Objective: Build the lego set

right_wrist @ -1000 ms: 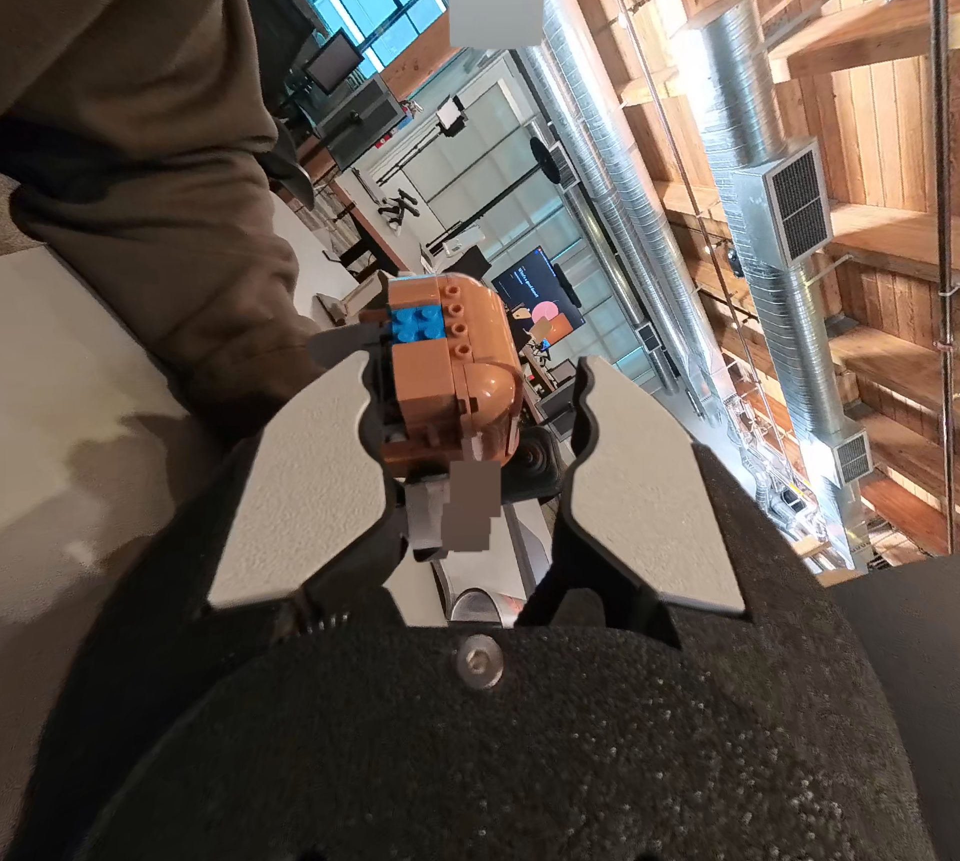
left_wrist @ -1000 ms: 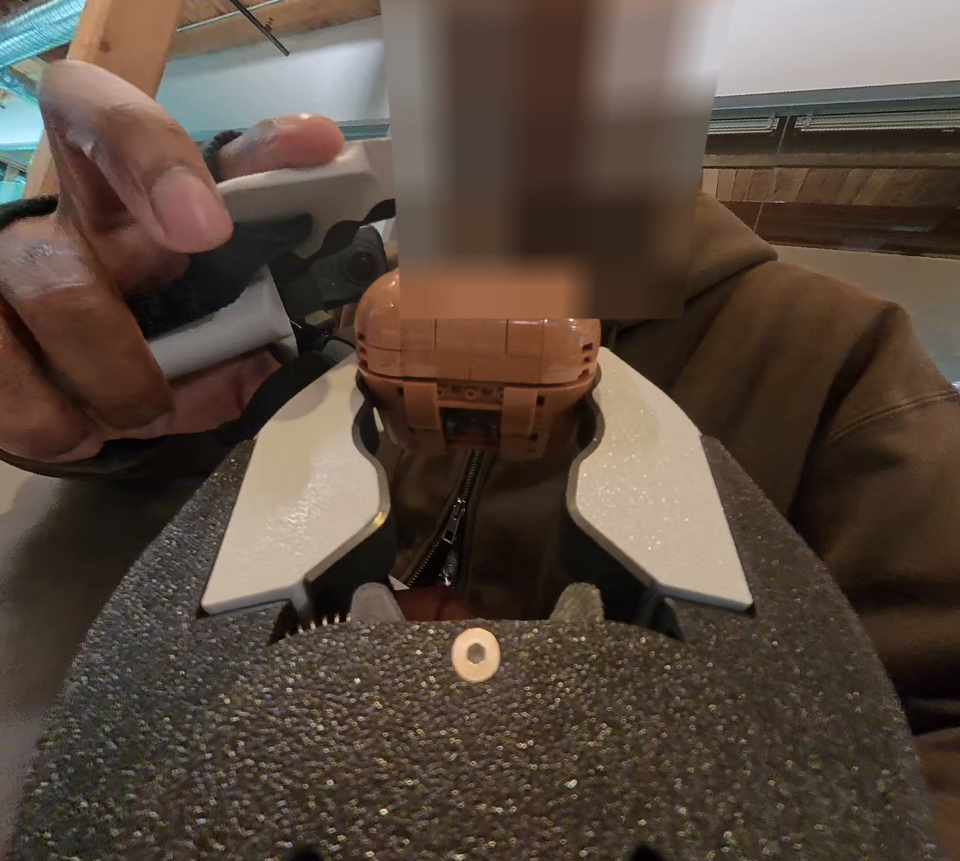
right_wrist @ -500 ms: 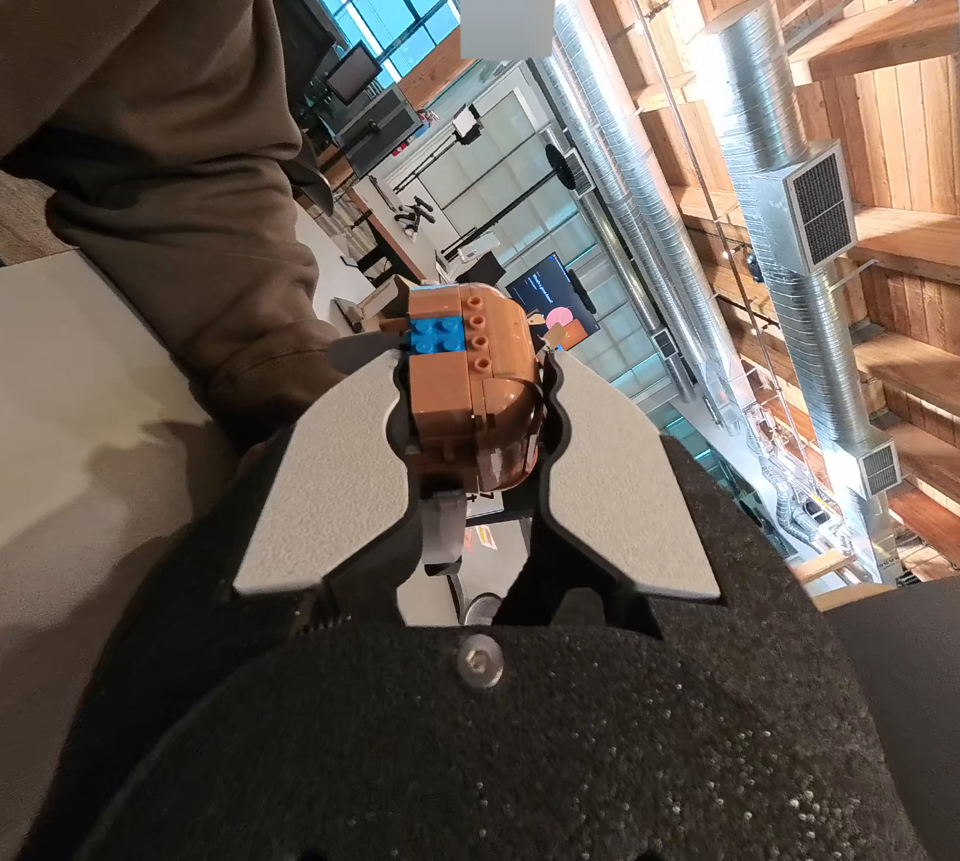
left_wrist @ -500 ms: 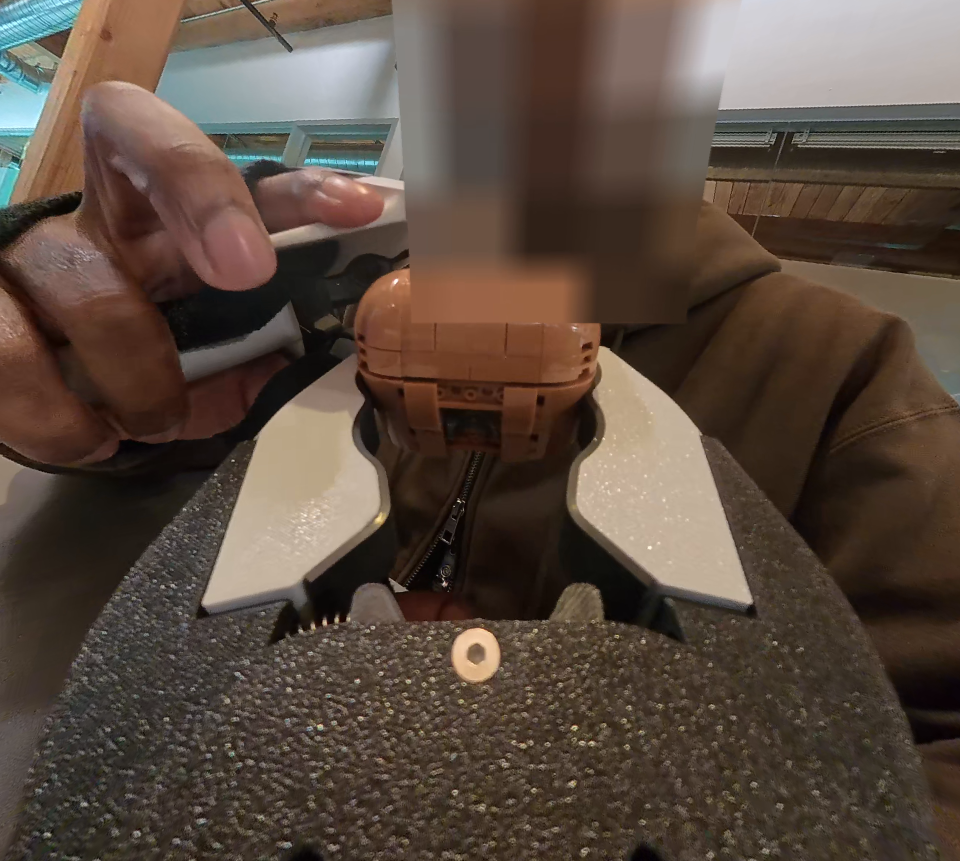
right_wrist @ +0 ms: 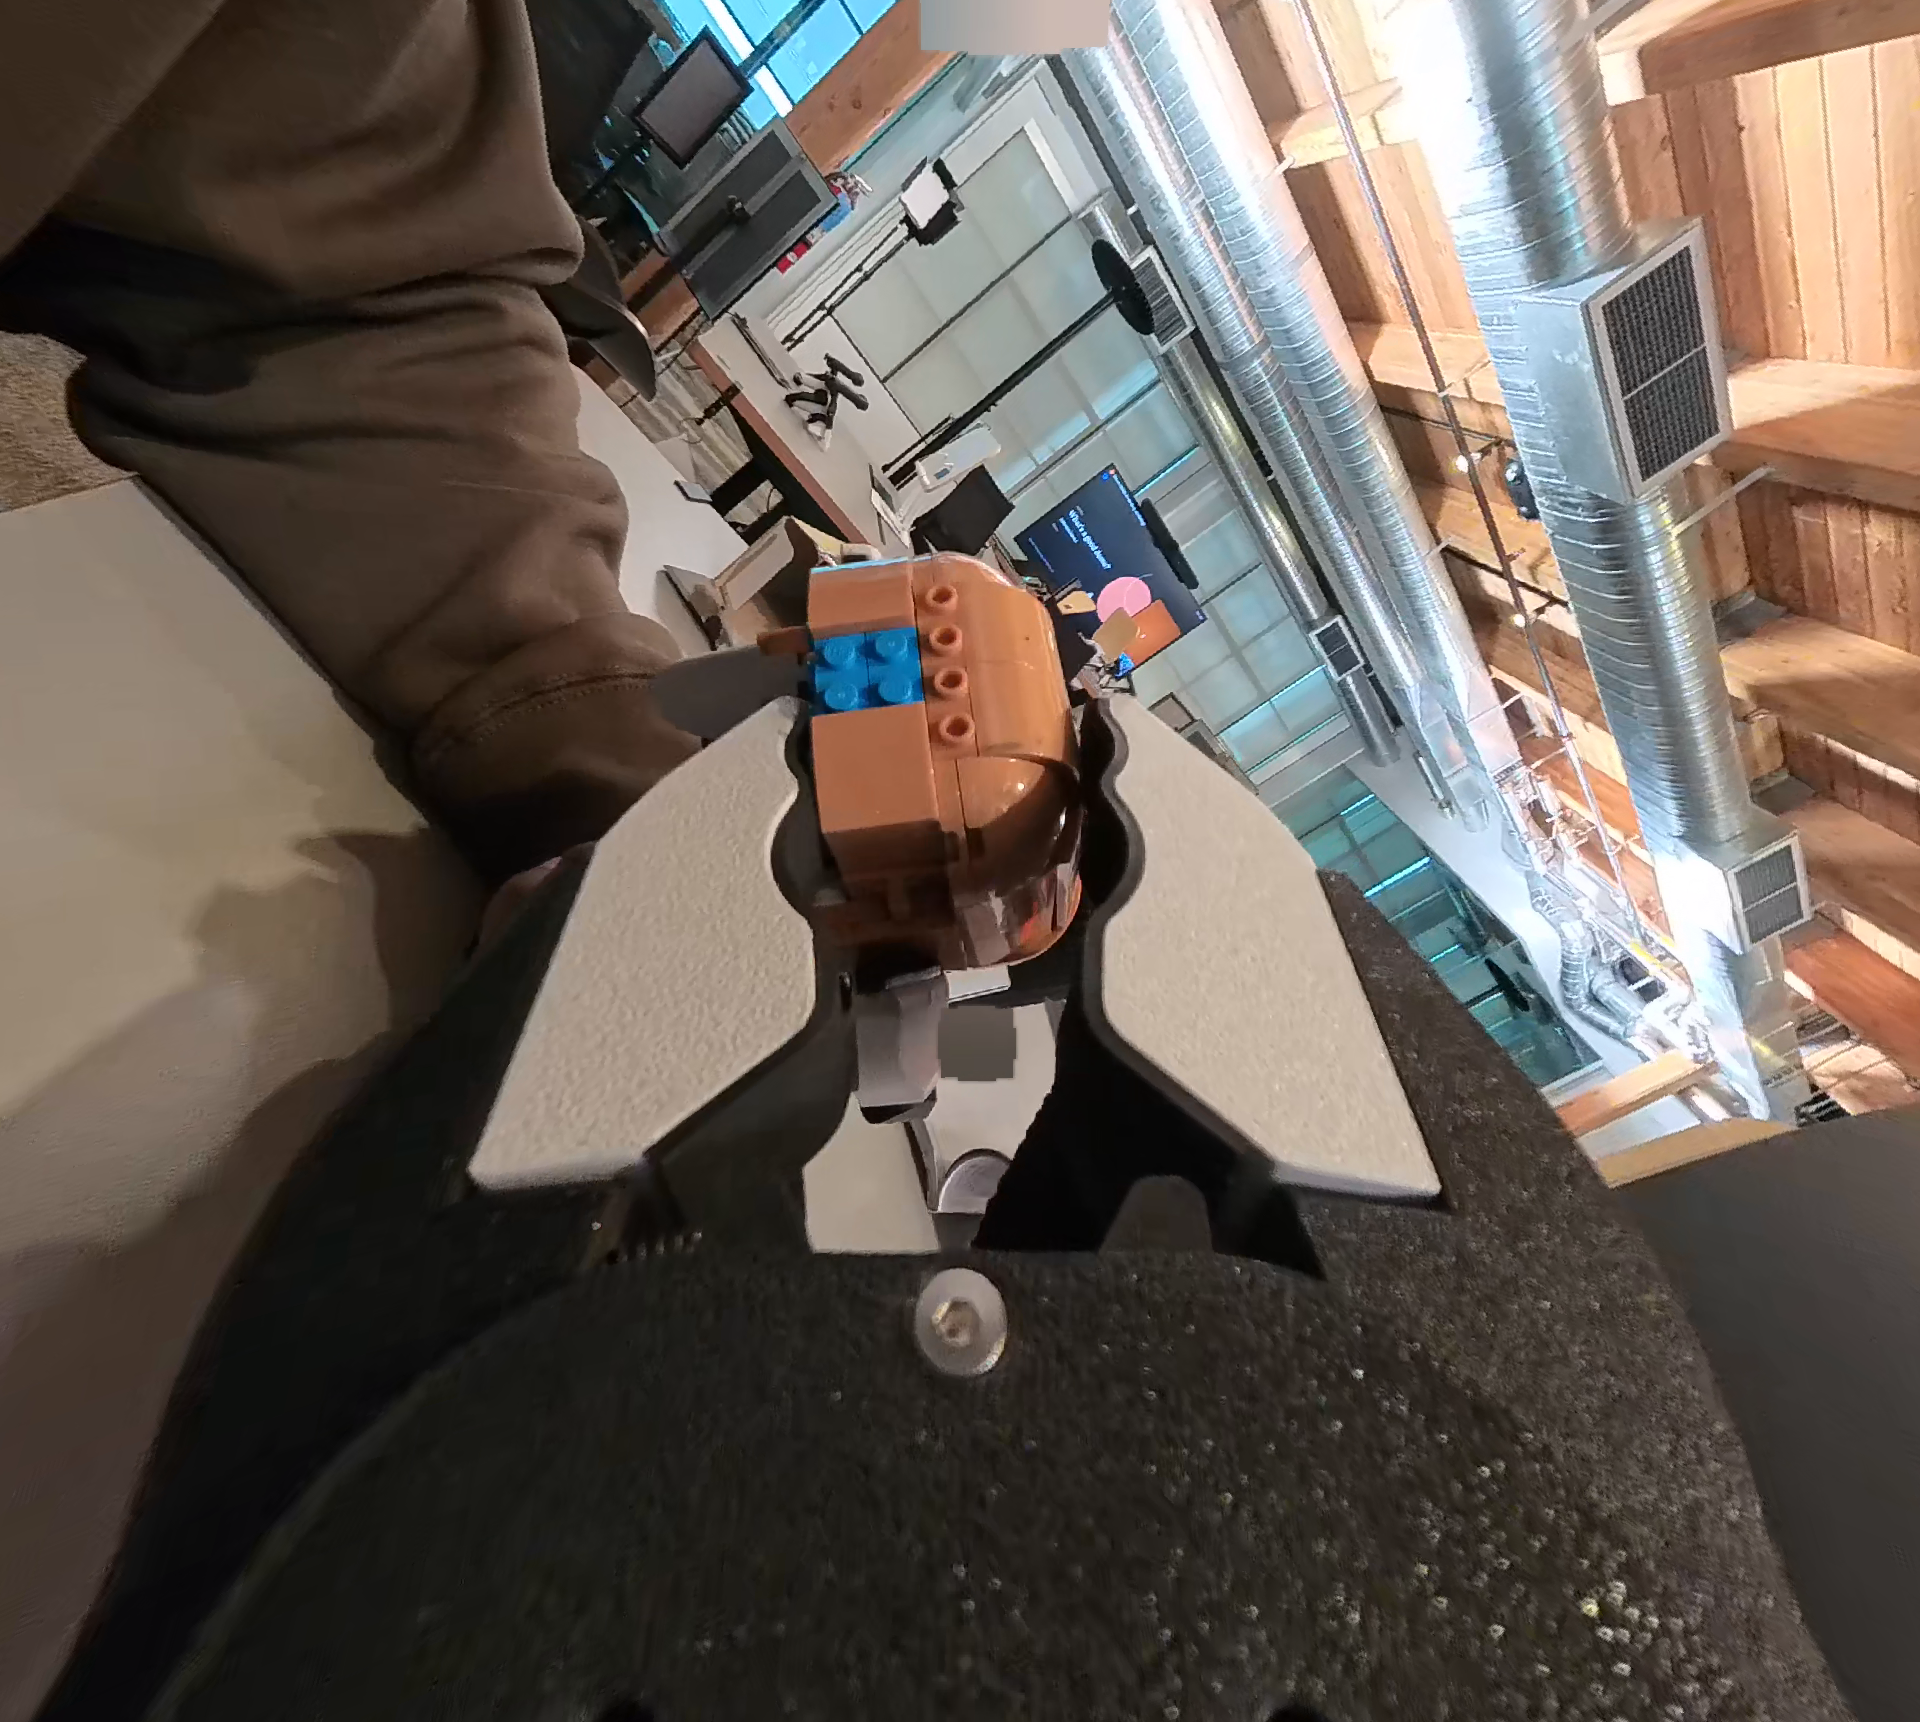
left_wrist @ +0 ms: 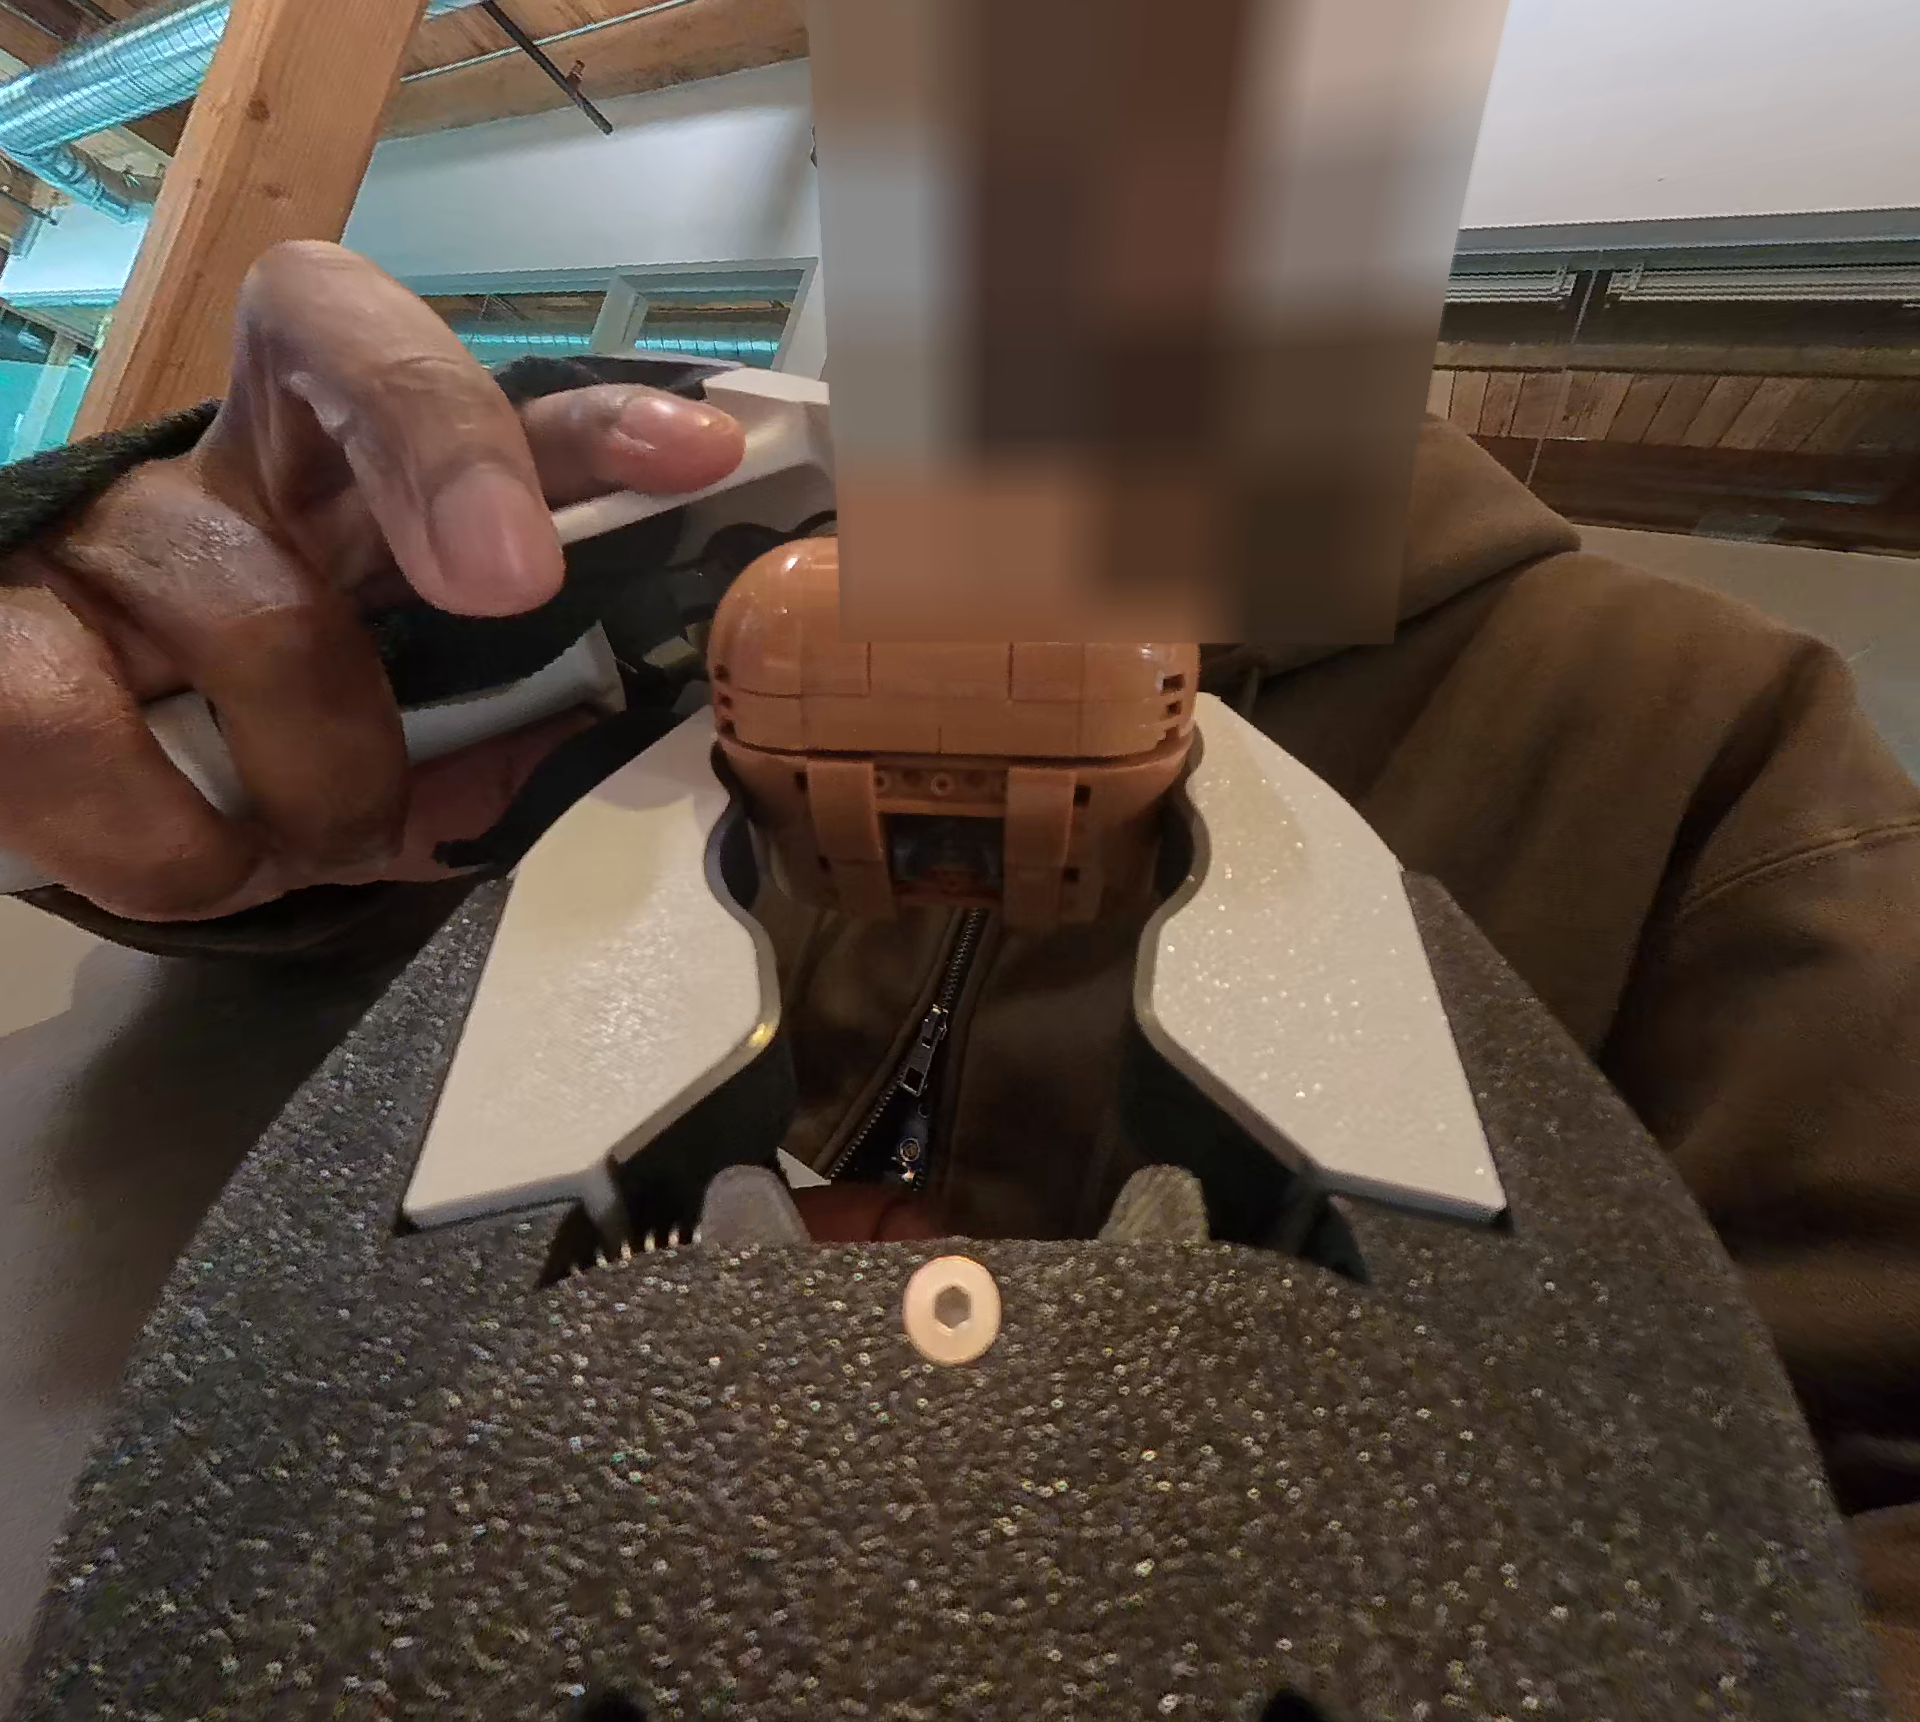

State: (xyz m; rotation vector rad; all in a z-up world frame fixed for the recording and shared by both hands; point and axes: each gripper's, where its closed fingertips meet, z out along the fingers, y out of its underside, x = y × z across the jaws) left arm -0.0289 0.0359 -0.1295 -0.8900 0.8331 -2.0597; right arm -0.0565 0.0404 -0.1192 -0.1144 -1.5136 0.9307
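Both grippers clamping brown model (left_wrist: 951, 737): left gripper (left_wrist: 956, 825) steadying, right gripper (right_wrist: 940, 825) gripping crosswise, likely for regrip, blue studs (right_wrist: 862, 670) exposed.

Both wrist views look close along their fingers, sharing the brown lego build (left_wrist: 951, 737).

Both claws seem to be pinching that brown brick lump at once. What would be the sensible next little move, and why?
Probably let the left gripper open. The right gripper is also shut on the brown Lego assembly, so it can carry it alone and turn its blue studs for the next piece.
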